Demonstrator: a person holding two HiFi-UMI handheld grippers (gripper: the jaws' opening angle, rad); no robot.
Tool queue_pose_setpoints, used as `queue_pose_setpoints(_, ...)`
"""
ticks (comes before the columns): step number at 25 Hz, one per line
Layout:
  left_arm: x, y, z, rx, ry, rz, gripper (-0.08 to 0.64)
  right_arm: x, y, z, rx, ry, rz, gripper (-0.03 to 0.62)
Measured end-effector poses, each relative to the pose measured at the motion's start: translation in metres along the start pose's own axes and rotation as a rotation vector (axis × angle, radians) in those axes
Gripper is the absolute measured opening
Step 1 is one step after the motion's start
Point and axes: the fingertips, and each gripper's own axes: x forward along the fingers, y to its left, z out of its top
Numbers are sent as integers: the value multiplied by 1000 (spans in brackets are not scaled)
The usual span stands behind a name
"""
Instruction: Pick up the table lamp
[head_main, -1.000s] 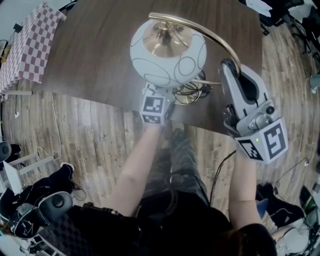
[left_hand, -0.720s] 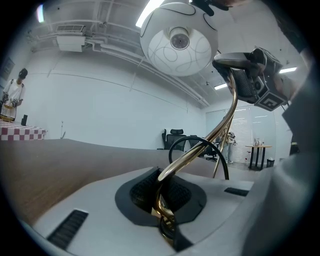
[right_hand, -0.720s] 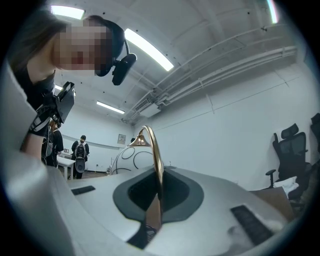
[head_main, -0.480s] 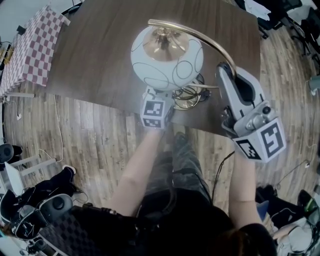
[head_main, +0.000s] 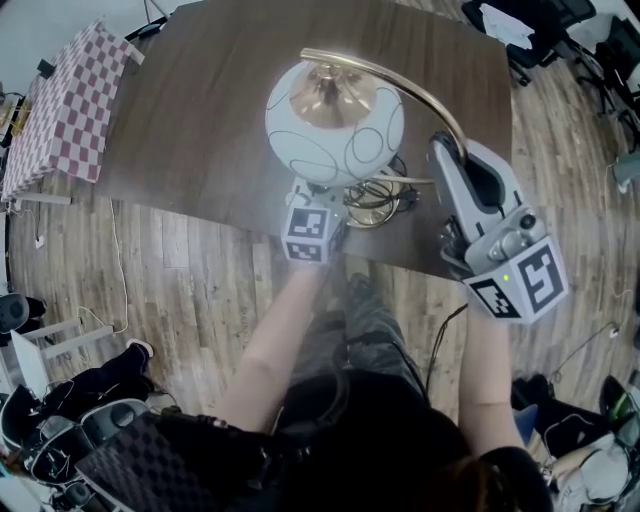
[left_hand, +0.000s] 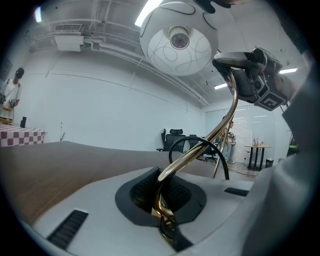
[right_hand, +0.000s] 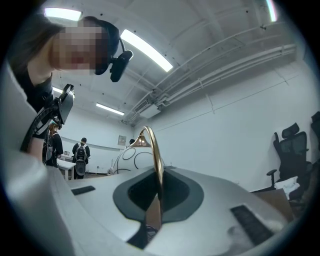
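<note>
Swinging of the white-globed brass table lamp (head_main: 335, 120) is risked, its thin slick stem (right_hand: 159, 170) being clenched only by left claw (left_hand: 161, 197) and right claw (right_hand: 156, 195).

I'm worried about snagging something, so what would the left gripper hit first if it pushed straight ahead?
The left gripper is shut on the lamp's brass stem; just beyond, probably the black cord loop, depth unclear.

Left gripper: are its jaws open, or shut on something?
Shut on the lamp stem. In its own view the left gripper has its jaws pressed on that gold tube from both sides, with no gap.
</note>
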Motion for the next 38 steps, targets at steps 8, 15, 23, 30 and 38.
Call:
queue_pose_setpoints(8,1,-3,13,9,1,5,2,-2,-6,11,5,-15,-3,3)
queue_pose_setpoints(15,2,-2,18,11,15,3,2,3,-8,17,19,-18,3,3)
queue_pose_setpoints(23,-2,4,27,11,25,9,2,7,-5,26,29,-30,15,3)
queue_pose_setpoints(30,-6,4,35,13,22,20,2,8,-2,34,28,-37,28,3)
queue_pose_setpoints(38,-10,6,43,19,24,10,2,9,5,42,32,-32,35,3)
